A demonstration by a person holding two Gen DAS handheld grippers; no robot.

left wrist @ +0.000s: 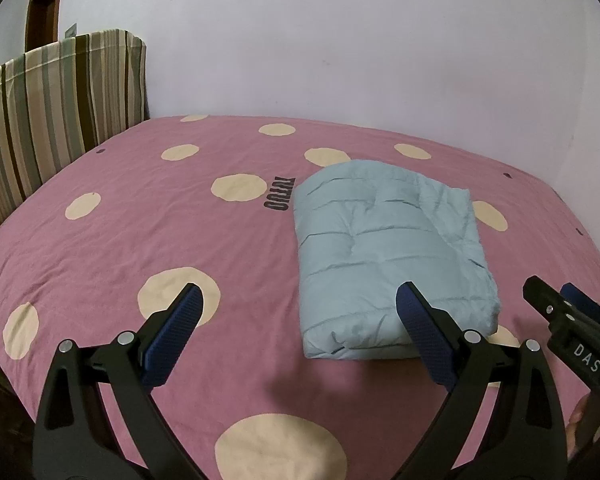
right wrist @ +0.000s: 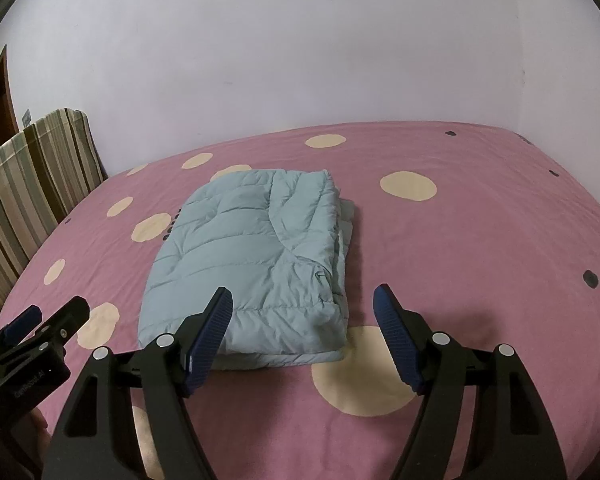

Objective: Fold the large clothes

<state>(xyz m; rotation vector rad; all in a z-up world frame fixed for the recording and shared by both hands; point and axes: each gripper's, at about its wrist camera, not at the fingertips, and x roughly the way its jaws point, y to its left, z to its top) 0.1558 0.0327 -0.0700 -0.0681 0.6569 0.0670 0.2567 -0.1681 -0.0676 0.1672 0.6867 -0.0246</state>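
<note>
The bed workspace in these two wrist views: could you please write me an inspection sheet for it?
Surface: bed sheet, pink with cream dots, lightly creased, printed word partly covered by the jacket.
Job's things: light blue padded jacket, folded into a compact rectangle, lying flat on the sheet.
Clutter: nothing seen.
Grippers: left gripper open and empty, short of the jacket's near edge; right gripper open and empty, near the jacket's near right corner. Neither grips the jacket.
Cables: nothing seen.
Surroundings: plain pale wall behind the bed; striped cushion upright at the left end; brown door frame beyond it.
</note>
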